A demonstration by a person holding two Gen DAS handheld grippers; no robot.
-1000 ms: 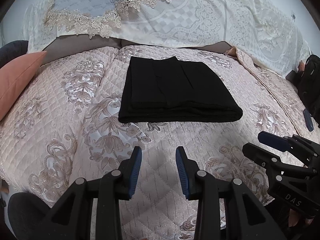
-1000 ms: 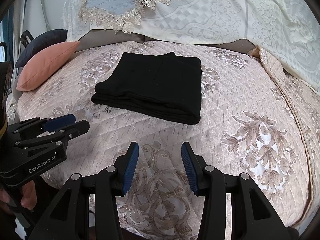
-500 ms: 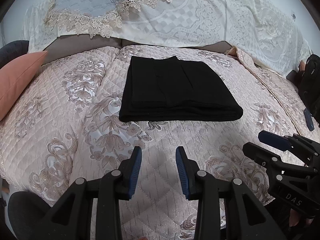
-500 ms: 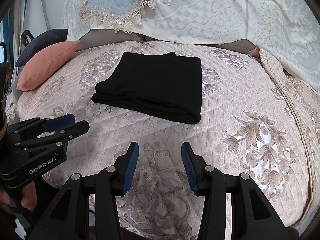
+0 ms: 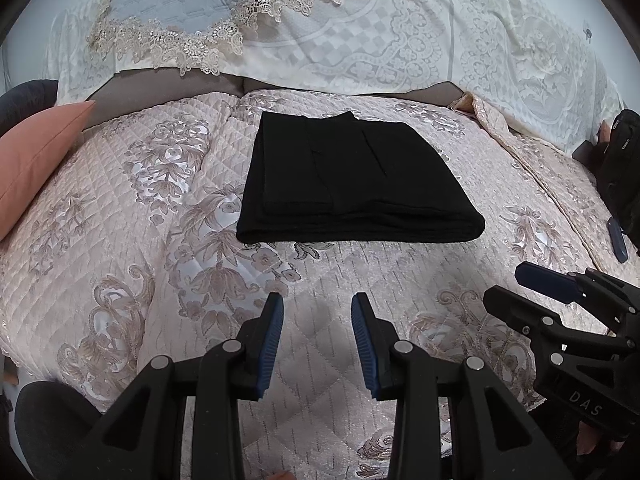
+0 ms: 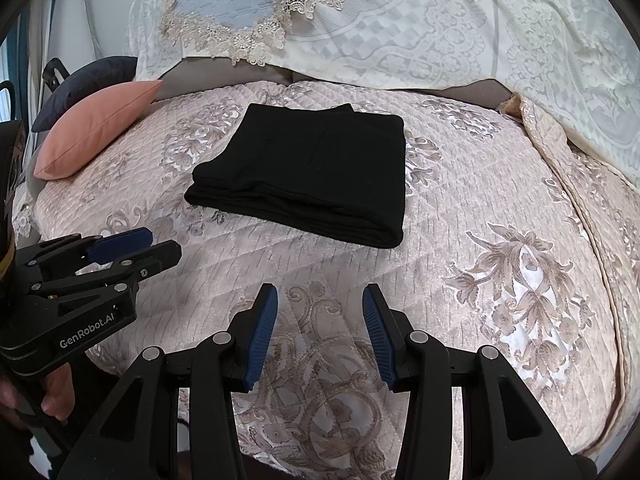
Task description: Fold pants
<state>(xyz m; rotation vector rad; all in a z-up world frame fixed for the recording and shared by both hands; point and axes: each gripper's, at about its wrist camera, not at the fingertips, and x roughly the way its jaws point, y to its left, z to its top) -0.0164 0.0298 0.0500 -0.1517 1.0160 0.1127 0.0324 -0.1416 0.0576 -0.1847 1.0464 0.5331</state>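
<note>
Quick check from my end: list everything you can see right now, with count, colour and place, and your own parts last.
pants: one, black, folded flat in a neat rectangle, middle of the bed.
bedspread: one, pink quilted with a floral pattern, covering the bed under the pants.
lace cover: one, white, draped along the head of the bed.
pink cushion: one, salmon pink, at the left edge of the bed.
dark cushion: one, navy, behind the pink cushion.
left tongs: one pair, black with blue pads, open and empty, over the near bedspread.
right tongs: one pair, black with blue pads, open and empty, beside the left tongs.
</note>
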